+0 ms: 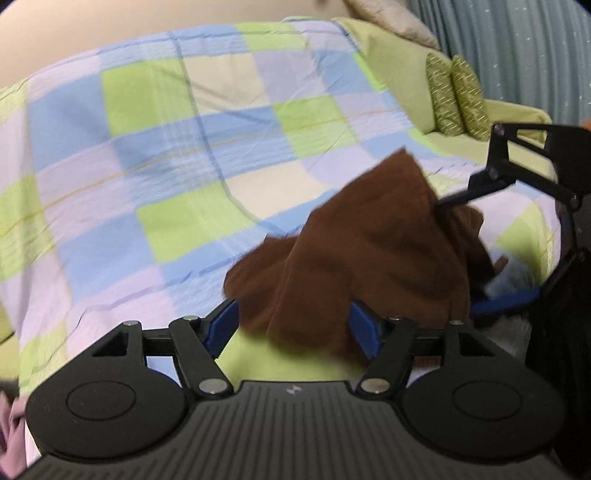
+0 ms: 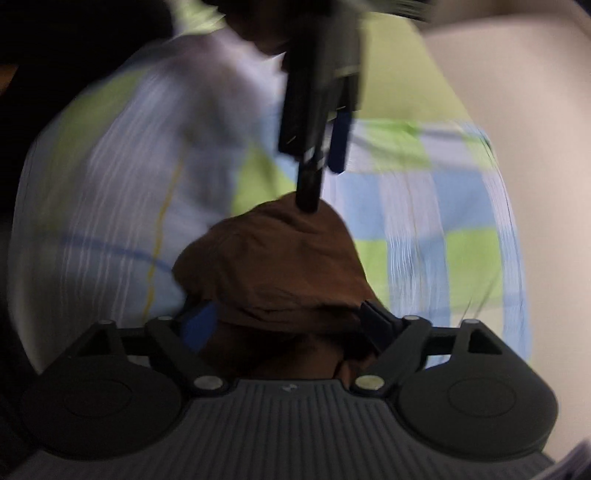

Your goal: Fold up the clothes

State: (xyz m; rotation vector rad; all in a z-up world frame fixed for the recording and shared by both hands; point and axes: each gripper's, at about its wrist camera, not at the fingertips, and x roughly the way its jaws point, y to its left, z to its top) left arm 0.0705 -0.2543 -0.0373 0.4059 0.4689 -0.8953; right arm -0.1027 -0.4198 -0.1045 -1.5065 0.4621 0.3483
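Observation:
A brown garment (image 1: 369, 240) lies bunched on a bed cover (image 1: 166, 147) checked in green, blue and lilac. My left gripper (image 1: 295, 325) has the bunch filling the gap between its blue pads, which press on both sides of it. In the left wrist view, my right gripper (image 1: 461, 254) comes in from the right, rolled on its side. Its jaws are spread wide around the far end of the cloth. The blurred right wrist view shows the brown garment (image 2: 273, 266) heaped between the wide-apart fingers of the right gripper (image 2: 288, 321). The left gripper (image 2: 323, 188) reaches down onto it from above.
A green pillow with two patterned rolls (image 1: 454, 99) lies at the far right of the bed. Behind it are a beige cushion (image 1: 391, 18) and a grey-blue curtain (image 1: 517, 44). Pink cloth (image 1: 11, 424) shows at the lower left. A person's dark clothing (image 1: 561, 332) stands at the right edge.

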